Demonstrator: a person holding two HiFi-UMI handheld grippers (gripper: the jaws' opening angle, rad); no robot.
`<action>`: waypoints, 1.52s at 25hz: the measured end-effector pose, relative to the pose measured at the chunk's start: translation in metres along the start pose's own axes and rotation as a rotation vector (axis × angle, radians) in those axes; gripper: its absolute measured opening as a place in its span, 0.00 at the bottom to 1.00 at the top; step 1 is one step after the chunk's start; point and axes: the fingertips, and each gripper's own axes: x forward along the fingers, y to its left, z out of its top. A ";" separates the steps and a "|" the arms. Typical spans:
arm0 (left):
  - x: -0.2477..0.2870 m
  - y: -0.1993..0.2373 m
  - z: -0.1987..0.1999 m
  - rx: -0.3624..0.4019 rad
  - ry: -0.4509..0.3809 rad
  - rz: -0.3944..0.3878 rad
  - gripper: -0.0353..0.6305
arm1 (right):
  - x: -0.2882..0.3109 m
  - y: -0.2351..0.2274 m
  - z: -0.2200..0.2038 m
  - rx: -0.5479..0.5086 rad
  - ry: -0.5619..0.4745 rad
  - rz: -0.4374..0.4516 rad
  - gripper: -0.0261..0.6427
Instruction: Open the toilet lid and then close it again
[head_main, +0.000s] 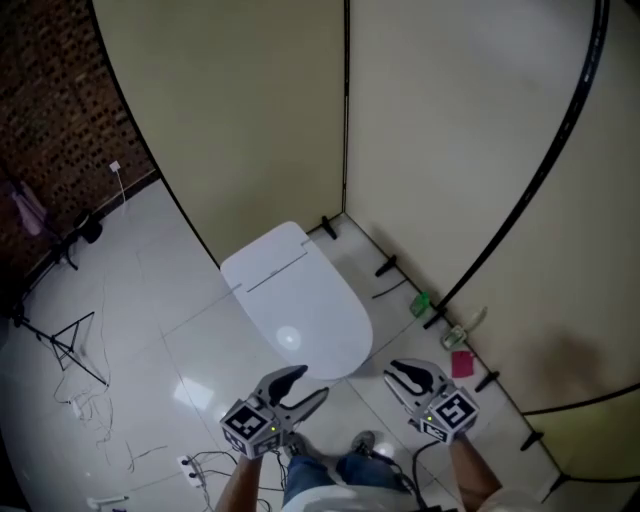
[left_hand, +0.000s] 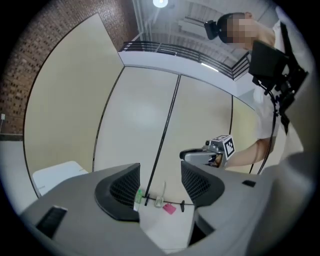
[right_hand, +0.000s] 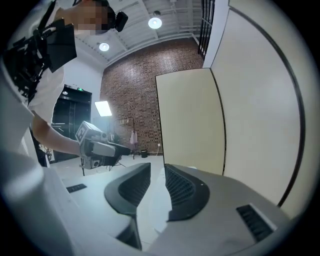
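toilet lid (head_main: 300, 300) lies shut just ahead of us, long axis running off toward the wall (head_main: 270, 120). our left gripper (head_main: 310, 383), spread and empty, sits nearer its front edge; right gripper (head_main: 392, 372) nearly pressed together, empty.

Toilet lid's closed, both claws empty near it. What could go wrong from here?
The lid looks smooth and glossy, so it may slip from the open left claw and slam. The right claw is shut and may only nudge it. Loose cables lie by the feet: a trip hazard.
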 end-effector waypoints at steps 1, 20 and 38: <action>-0.007 -0.003 0.013 0.007 -0.013 -0.002 0.43 | -0.002 0.005 0.008 -0.007 -0.005 -0.008 0.17; -0.064 -0.015 0.097 0.171 -0.108 -0.037 0.43 | 0.012 0.061 0.051 -0.076 -0.043 -0.037 0.17; -0.037 -0.017 0.088 0.189 -0.106 0.060 0.43 | -0.025 0.040 0.021 -0.073 -0.018 -0.058 0.17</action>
